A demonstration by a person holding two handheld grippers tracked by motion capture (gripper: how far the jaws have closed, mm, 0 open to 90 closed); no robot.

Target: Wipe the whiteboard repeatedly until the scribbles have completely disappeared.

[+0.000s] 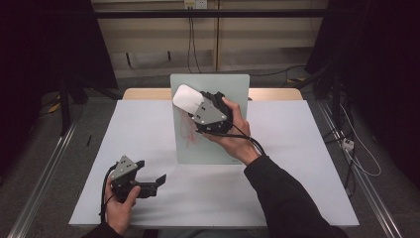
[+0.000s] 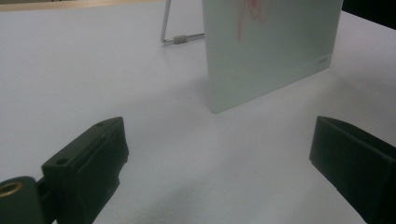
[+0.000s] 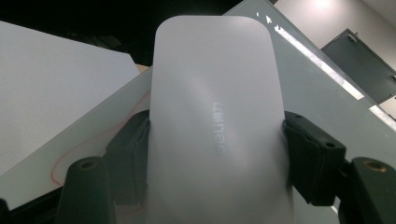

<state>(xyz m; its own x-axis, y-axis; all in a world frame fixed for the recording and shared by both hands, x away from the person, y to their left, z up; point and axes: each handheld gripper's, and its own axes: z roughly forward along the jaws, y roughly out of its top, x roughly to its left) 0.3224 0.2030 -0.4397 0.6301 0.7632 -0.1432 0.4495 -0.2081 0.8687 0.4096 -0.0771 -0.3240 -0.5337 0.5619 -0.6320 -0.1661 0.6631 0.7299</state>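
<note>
The eraser [image 3: 217,126] is clamped by the right gripper [image 1: 190,105] at the board's [image 1: 218,144] 12 o'clock; pressed hard, the propped board probably gets tipped. Left gripper [image 1: 151,174] is held wide, empty.

The desk [image 1: 297,163] is covered by a plain white sheet, with a strip of bare wood [image 1: 143,93] showing along its far edge. Metal rails [image 1: 42,168] run along the grey floor on both sides of it. Beyond, a pale wall [image 1: 158,34] has black cables [image 1: 190,37] hanging down from a socket. More cables and a white plug [image 1: 348,144] lie on the floor at the right.
</note>
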